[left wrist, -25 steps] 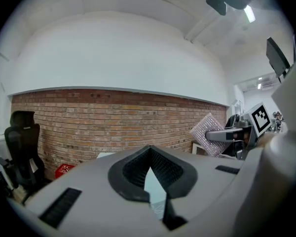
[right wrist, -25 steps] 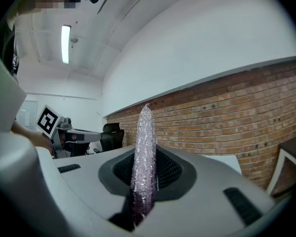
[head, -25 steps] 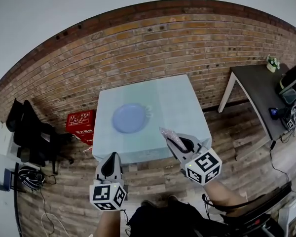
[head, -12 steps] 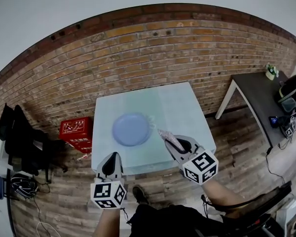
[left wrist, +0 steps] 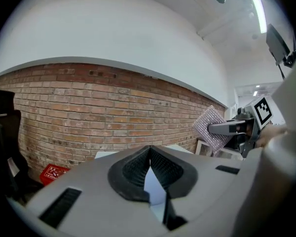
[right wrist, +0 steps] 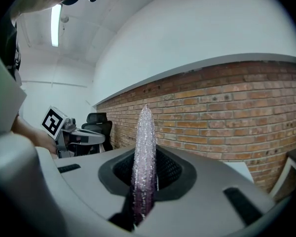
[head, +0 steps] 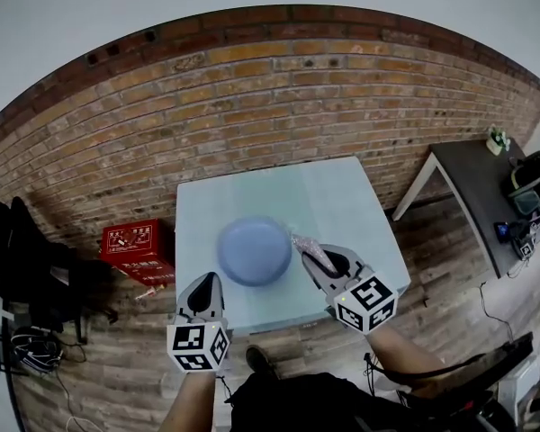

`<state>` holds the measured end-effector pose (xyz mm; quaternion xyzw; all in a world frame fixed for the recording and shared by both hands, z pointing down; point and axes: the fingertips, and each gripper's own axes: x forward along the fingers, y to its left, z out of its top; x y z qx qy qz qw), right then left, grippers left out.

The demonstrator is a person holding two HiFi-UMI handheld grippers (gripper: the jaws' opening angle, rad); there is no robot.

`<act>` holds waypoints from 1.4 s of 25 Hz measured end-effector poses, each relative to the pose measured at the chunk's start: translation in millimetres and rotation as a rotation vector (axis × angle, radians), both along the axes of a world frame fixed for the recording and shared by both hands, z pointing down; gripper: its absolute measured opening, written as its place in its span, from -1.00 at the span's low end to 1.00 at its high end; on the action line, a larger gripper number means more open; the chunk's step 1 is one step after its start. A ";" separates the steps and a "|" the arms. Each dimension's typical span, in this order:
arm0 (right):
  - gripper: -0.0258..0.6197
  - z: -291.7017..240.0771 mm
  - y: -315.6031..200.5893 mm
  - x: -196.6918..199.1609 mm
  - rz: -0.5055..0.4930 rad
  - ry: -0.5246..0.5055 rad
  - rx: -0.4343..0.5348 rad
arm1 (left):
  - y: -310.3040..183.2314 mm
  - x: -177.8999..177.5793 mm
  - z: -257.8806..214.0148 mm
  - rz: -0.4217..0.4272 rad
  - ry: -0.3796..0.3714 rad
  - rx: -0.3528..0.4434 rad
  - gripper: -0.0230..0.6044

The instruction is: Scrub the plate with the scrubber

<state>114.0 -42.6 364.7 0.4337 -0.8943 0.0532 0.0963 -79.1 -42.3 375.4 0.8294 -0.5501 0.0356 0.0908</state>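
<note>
A pale blue plate (head: 255,250) lies on the light teal table (head: 333,201), toward its near side. My right gripper (head: 317,257) hovers at the plate's right rim, shut on a glittery pink scrubber (head: 308,247) that sticks up from between the jaws (right wrist: 144,152). My left gripper (head: 205,286) hangs off the table's near left edge, short of the plate, with its jaws closed tip to tip and nothing held (left wrist: 150,152). In the left gripper view the scrubber (left wrist: 210,129) shows at the right, held flat-on.
A brick wall (head: 279,106) runs behind the table. A red box (head: 137,246) stands on the wooden floor to the table's left, with black chairs (head: 18,250) beyond it. A dark desk (head: 477,174) with gear stands at the right.
The table and plate have come nearer to me and both grippers. The scrubber's tip now sits at the plate's right rim; before, it was off the table's front edge.
</note>
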 end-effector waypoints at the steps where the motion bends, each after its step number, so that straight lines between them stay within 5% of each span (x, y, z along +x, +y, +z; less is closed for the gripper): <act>1: -0.73 0.9 -6.3 -4.3 0.006 0.000 -0.001 | -6.8 -3.8 2.5 0.009 -0.001 -0.006 -0.89; 11: -0.73 28.3 -70.2 -41.2 0.086 0.039 -0.040 | -71.8 -41.1 30.9 0.083 0.010 -0.057 -0.89; 19: -0.73 65.3 -107.0 -52.7 0.076 0.097 -0.104 | -99.8 -30.5 79.3 0.122 -0.001 -0.168 -0.89; 35: -0.73 145.6 -182.6 -59.9 -0.046 0.133 -0.232 | -135.7 -28.1 156.5 0.004 -0.033 -0.321 -0.89</act>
